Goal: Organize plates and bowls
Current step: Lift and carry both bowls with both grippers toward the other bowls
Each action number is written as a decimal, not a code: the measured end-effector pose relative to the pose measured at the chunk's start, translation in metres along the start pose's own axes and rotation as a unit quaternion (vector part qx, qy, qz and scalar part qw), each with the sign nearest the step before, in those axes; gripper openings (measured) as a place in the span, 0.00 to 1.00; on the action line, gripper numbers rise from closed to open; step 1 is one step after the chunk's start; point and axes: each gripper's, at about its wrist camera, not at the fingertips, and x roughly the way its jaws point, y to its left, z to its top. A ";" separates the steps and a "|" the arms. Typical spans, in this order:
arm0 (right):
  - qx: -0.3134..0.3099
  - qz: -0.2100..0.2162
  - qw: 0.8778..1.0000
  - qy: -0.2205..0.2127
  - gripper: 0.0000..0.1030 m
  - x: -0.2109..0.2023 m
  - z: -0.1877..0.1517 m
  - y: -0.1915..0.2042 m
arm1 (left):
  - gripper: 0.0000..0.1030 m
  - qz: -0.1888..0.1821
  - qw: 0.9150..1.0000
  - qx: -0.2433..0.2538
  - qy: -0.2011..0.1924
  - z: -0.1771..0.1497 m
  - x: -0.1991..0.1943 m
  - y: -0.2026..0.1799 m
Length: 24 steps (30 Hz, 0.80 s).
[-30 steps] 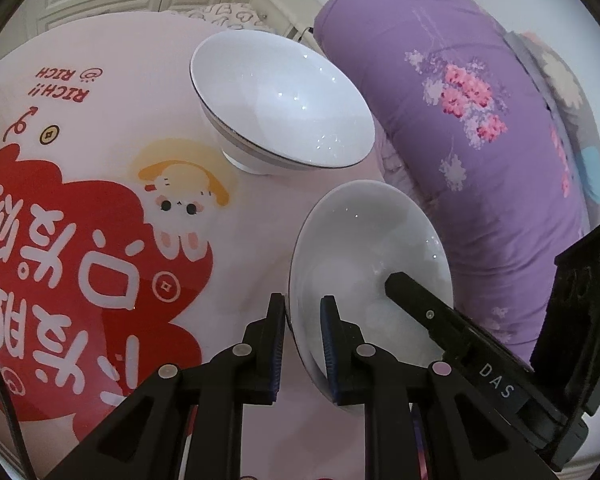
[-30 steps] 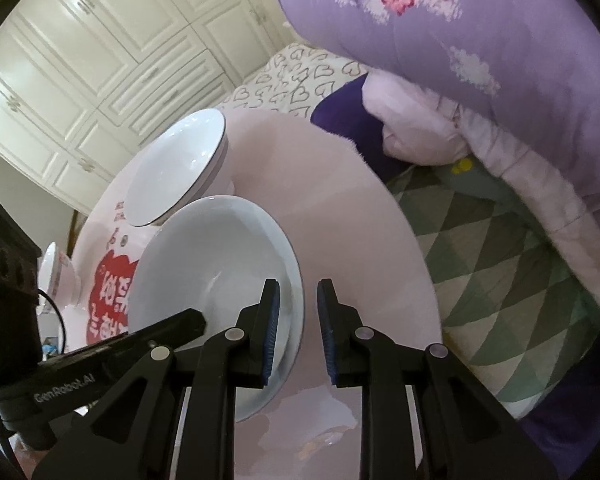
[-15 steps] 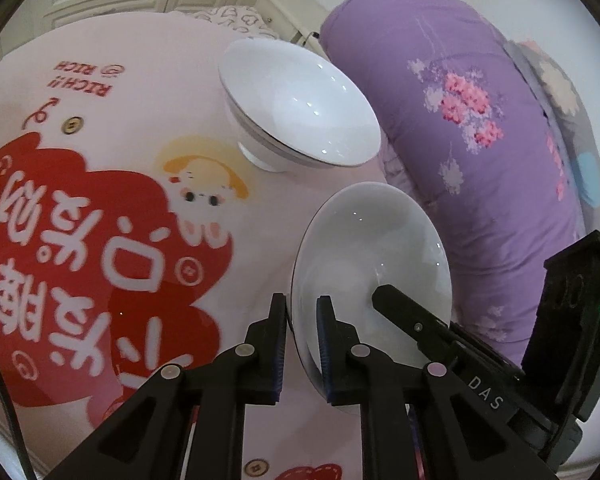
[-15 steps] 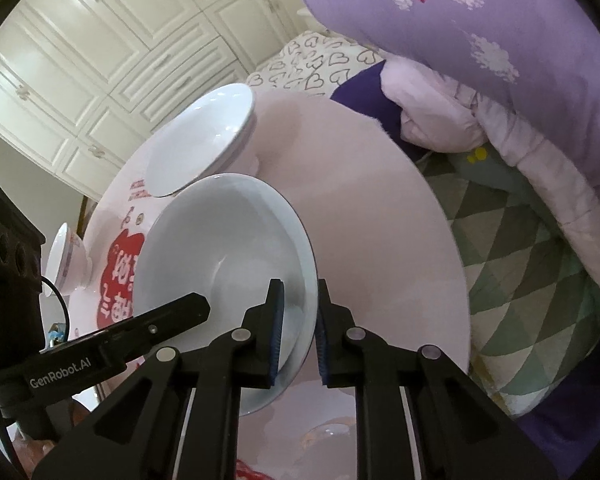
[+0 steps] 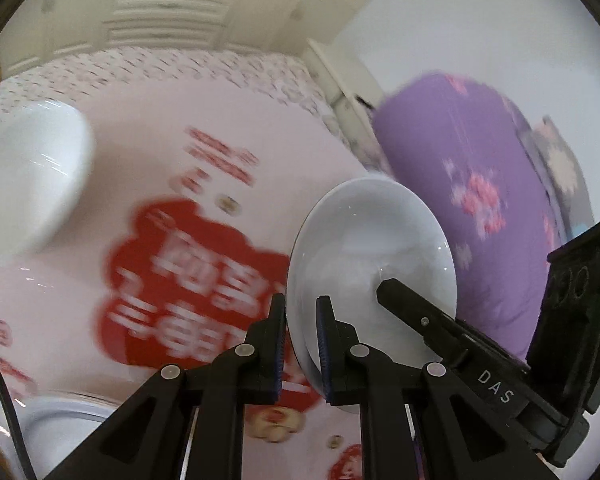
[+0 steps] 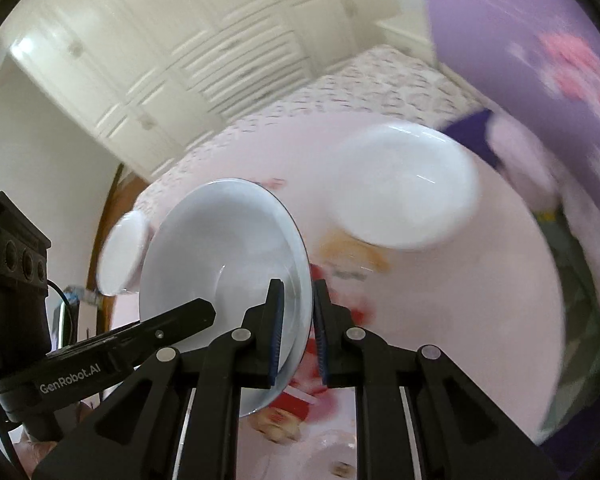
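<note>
Both claws, left [image 5: 300,344] and right [image 6: 296,332], gripped one plate's [image 5: 370,256] opposite rims above the tabletop [image 5: 148,168]; white bowl [image 6: 404,188] unstacked, sorting barely begun.

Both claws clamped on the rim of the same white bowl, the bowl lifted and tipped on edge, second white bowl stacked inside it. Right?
Not quite: the second bowl is not stacked inside. The right wrist view shows it sitting apart on the pink table, beyond the held bowl. The rest stands: the left claw and right claw both clamp that bowl's rim, and it is tipped on edge.
</note>
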 end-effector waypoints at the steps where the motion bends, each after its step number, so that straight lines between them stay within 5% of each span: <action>1: -0.009 0.006 1.000 0.002 0.14 0.004 0.004 0.012 | 0.09 0.004 1.000 -0.005 -0.008 0.003 -0.012 0.009; 12: -0.095 0.067 0.992 0.038 0.14 0.061 0.034 0.141 | 0.09 0.059 0.993 -0.067 -0.080 0.029 -0.119 0.107; 24: -0.110 0.072 0.987 0.096 0.14 0.112 0.032 0.177 | 0.09 0.099 0.990 -0.078 -0.065 0.037 -0.134 0.137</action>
